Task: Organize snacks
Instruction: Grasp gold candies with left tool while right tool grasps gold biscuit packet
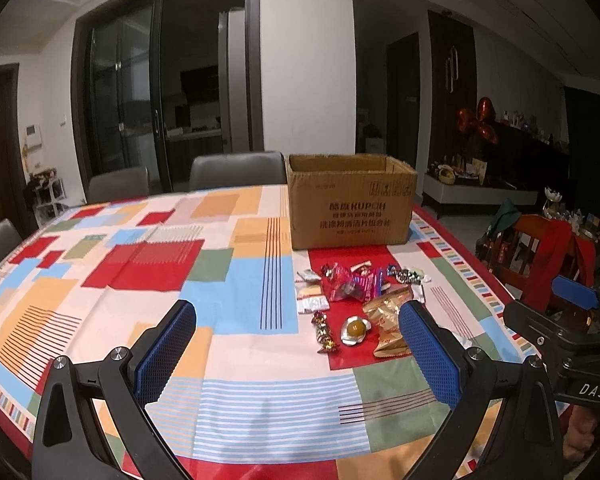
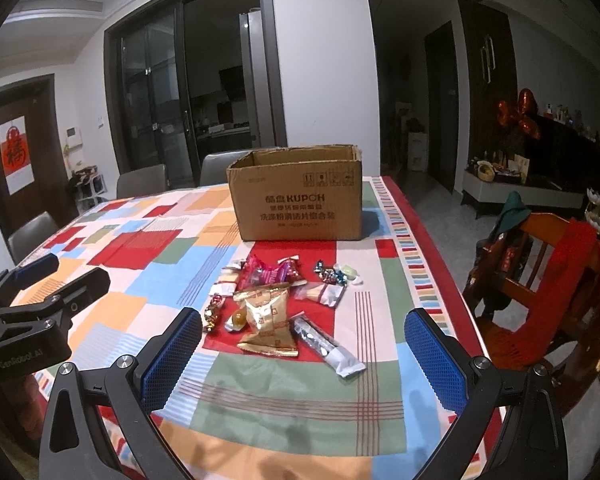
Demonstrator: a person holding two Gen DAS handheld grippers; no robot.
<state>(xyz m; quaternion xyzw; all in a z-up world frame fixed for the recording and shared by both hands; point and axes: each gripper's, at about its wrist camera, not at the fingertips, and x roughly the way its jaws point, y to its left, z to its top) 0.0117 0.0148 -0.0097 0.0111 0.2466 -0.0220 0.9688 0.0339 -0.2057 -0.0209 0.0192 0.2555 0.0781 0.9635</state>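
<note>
In the left wrist view, your left gripper (image 1: 298,344) hangs above the table covered with a patchwork cloth of red, blue, orange and green blocks (image 1: 148,264). Its two blue ribbed pads stand wide apart and nothing is between them. The brown open-topped cardboard box with dark print (image 1: 350,202) stands upright at the far side of the table. In front of it, on a red patch of the cloth, lies the loose pile of wrapped snacks (image 1: 356,304): a crumpled red-pink foil bag (image 1: 346,283), a golden foil packet (image 1: 388,320) and a round yellow sweet in a clear wrapper (image 1: 355,329). The golden packet is partly hidden behind your right pad. At the right edge you see the black frame of the other gripper.

In the right wrist view, your right gripper (image 2: 304,346) also hangs over the cloth, pads wide apart and empty. The pile lies ahead, between the pads and the box. Here the golden packet lies in the middle, and a long silver-and-dark wrapper (image 2: 326,344) lies just right of it. A wooden chair draped with red cloth (image 2: 556,280) stands beside the table on the right.
</note>
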